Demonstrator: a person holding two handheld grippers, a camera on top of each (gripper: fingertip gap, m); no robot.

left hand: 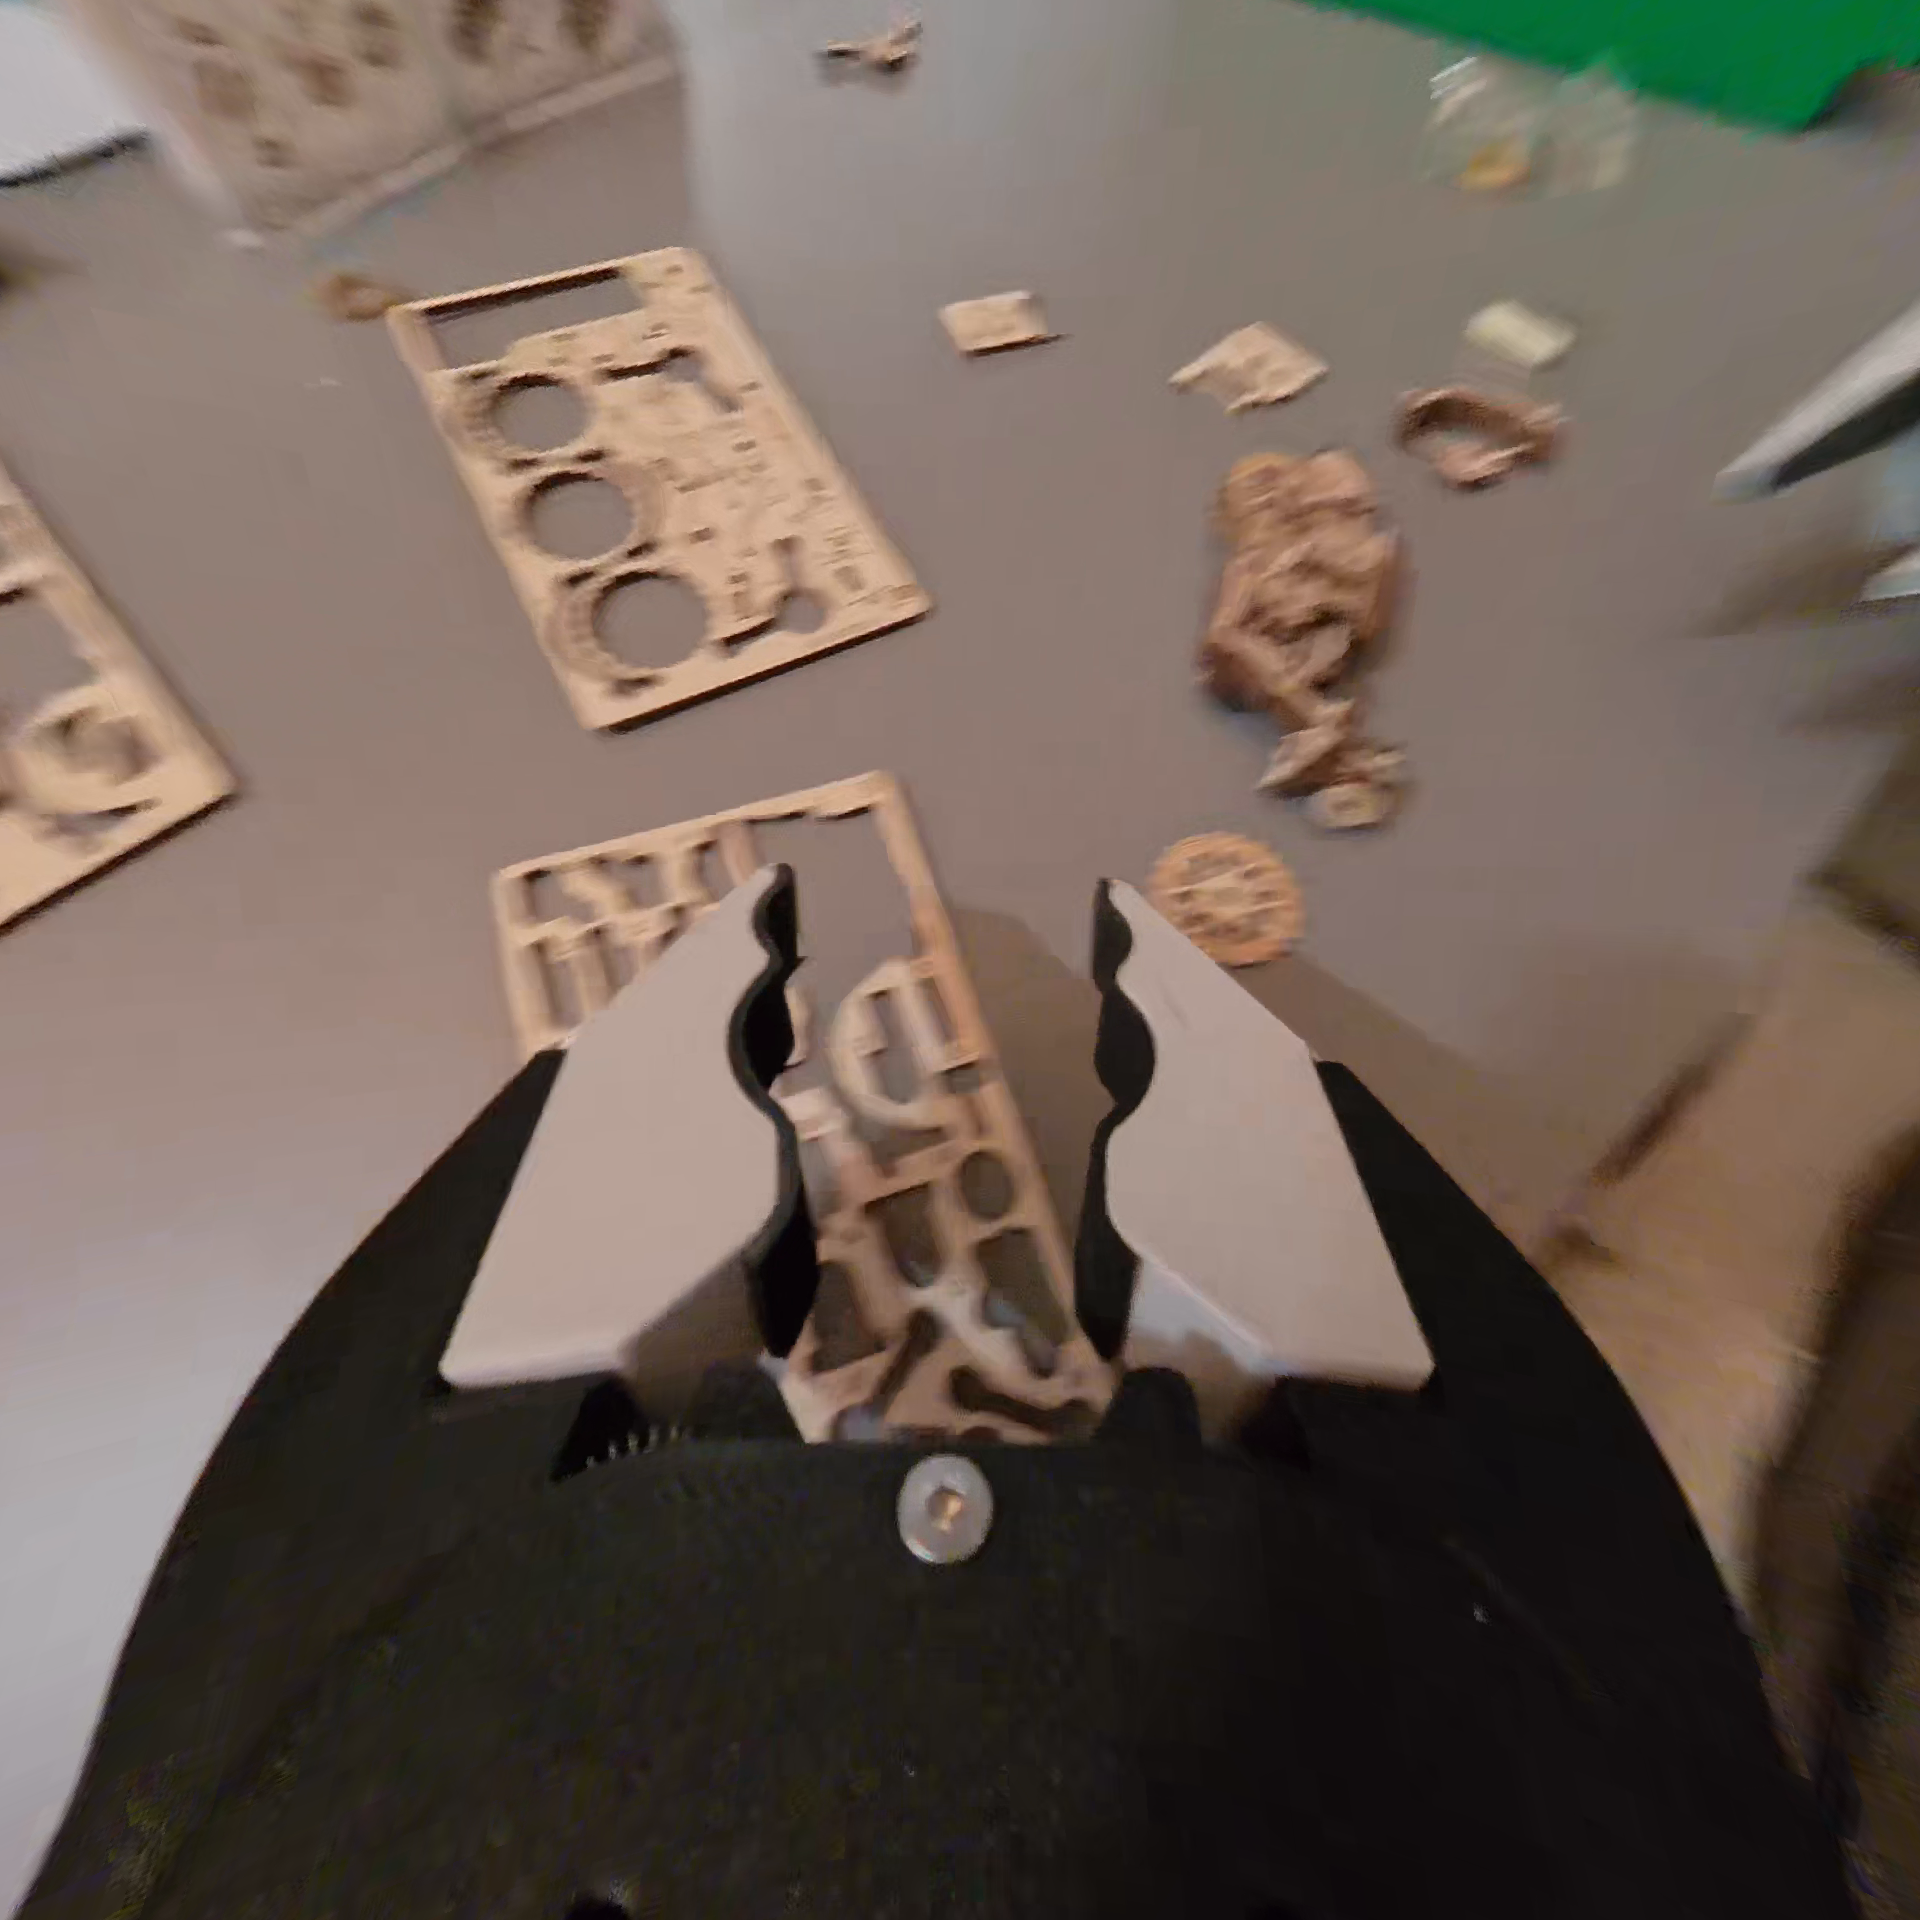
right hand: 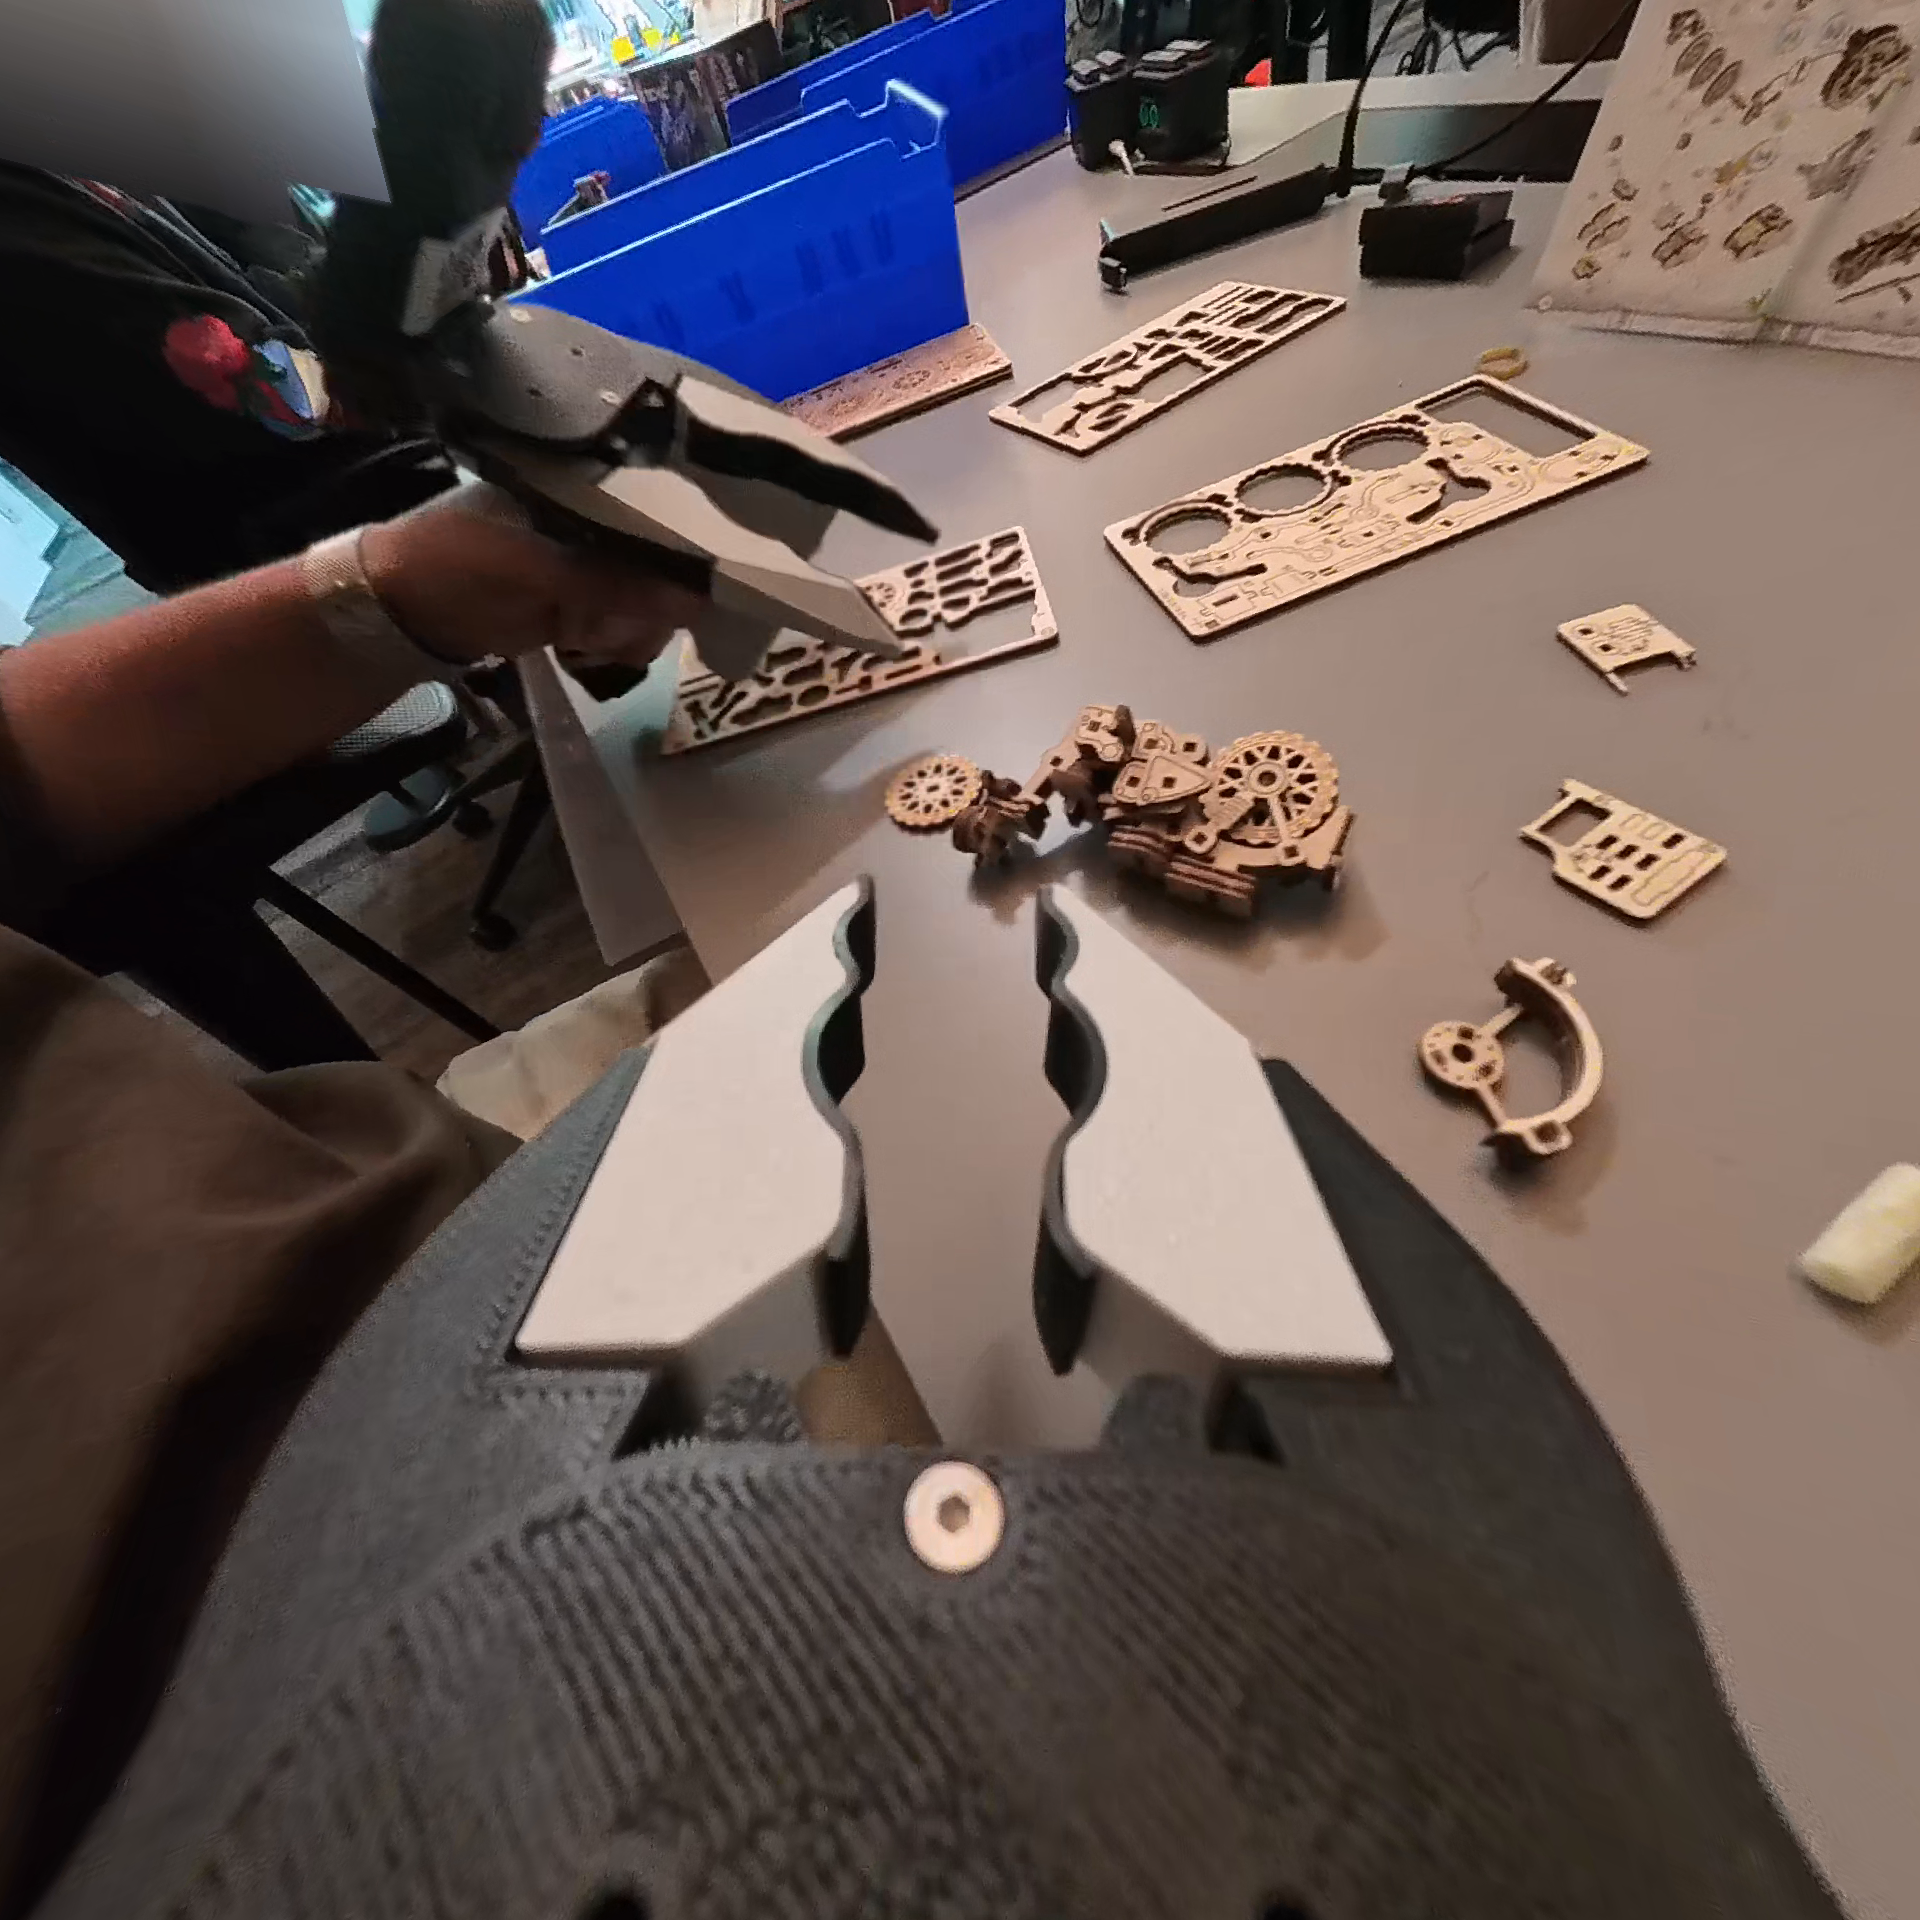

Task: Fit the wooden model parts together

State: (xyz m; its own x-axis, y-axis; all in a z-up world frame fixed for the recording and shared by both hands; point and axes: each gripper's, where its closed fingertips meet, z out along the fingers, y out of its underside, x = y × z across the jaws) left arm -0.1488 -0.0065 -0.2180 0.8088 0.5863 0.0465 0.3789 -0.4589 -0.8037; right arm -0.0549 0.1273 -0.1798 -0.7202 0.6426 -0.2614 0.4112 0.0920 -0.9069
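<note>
A half-built wooden model [right hand: 1174,810] with gears lies on the grey table [right hand: 1351,1351], with a loose gear wheel [right hand: 932,792] at its left end. The model also shows, blurred, in the left wrist view [left hand: 1304,582], with the gear [left hand: 1226,899] nearer. A curved wooden part [right hand: 1512,1055] lies to the right. My right gripper [right hand: 954,909] is open and empty, just short of the model. My left gripper [left hand: 943,891] is open and empty above a punched wooden sheet [left hand: 914,1122]. It shows in the right wrist view [right hand: 914,587] over that sheet [right hand: 883,634].
More punched sheets [right hand: 1371,509] [right hand: 1169,358] lie farther back. Small wooden plates [right hand: 1621,847] [right hand: 1626,644] lie to the right, and a pale block [right hand: 1865,1231] near the right edge. Blue bins [right hand: 769,249] and an instruction sheet [right hand: 1756,156] stand at the back. The table edge [right hand: 623,831] is on the left. It is some 4 cm from my left tips to the gear [left hand: 1226,899]. My right wrist view [right hand: 929,783] looks at it from another angle.
</note>
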